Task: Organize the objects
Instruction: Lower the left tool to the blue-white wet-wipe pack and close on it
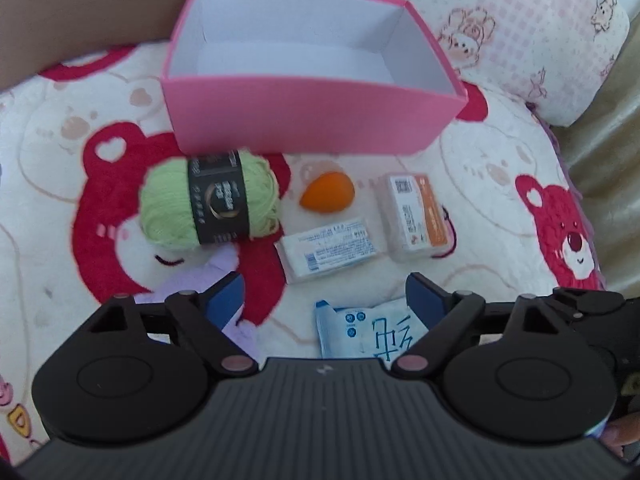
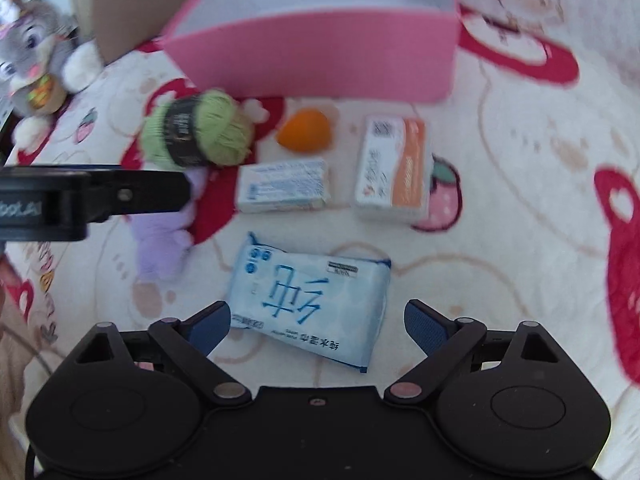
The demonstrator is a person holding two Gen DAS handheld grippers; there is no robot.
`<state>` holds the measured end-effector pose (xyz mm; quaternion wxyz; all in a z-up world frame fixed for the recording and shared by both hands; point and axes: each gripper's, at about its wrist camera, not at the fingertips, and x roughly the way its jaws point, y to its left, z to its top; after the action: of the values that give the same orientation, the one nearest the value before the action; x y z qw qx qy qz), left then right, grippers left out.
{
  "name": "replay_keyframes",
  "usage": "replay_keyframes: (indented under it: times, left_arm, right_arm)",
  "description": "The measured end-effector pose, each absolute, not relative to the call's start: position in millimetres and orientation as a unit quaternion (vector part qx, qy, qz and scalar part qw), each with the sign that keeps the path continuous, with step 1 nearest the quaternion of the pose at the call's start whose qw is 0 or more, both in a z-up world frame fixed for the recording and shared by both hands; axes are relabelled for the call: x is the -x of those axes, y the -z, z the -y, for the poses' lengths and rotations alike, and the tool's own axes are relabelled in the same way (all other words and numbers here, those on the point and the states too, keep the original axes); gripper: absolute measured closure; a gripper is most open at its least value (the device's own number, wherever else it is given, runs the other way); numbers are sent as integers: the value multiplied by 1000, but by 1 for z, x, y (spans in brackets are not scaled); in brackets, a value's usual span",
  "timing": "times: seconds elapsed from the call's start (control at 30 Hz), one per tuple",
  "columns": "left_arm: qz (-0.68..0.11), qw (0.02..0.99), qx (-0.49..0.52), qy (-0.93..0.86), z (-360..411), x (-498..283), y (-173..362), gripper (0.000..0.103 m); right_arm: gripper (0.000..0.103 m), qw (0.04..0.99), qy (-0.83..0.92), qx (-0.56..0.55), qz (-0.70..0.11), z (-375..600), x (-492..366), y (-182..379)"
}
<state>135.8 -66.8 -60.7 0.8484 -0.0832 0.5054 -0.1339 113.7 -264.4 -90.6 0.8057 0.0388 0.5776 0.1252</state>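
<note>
Wipes pack (image 2: 310, 304) between right claw (image 2: 318, 324) tips

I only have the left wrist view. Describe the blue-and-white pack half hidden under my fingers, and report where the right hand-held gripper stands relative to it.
Observer: The right wrist view shows the whole wipes pack. It lies flat on the blanket. The right hand-held gripper is open above the pack's near end, one finger to each side, and does not appear to press it.
Operator: Now tell me what lies further left of the yarn, outside my frame.
Observer: A grey plush rabbit sits at the far left, well beyond the green yarn and apart from it.
</note>
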Motion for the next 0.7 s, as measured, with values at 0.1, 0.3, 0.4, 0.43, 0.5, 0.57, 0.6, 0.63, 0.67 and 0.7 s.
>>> replay_keyframes:
  times: [0.1,0.3,0.4,0.43,0.5,0.57,0.6,0.63,0.67,0.7]
  left_arm:
    - [-528,830,100,146,65,-138,78,17]
    - [-564,803,111,156,71,-140,112,29]
    - [-577,793,121,152,71,-141,126,36]
    - [-579,791,124,153,71,-140,131,38]
    - [-584,788,128,147,72,-138,138,48]
    - [-589,784,138,138,73,-137,146,66]
    - [-590,782,146,140,72,-137,150,73]
    - [-589,780,154,143,72,-138,152,75]
    - [-590,777,162,146,71,-138,153,78]
    - [-590,776,166,147,71,-137,154,78]
  right_arm:
    - [9,803,-109,-75,-582,271,-118,103]
    - [13,785,-87,-99,-605,273,-119,126]
    - [13,777,-88,-105,-615,273,-121,134]
    - [14,776,-86,-100,-616,272,-121,135]
    - [14,777,-82,-95,-617,271,-121,139]
    - [18,775,-87,-97,-619,272,-122,142]
    - [22,774,-90,-99,-618,272,-122,142]
    - [23,776,-89,-99,-617,273,-123,143]
    - [26,778,-90,-97,-614,273,-122,143]
    - [32,780,-94,-97,-611,271,-123,142]
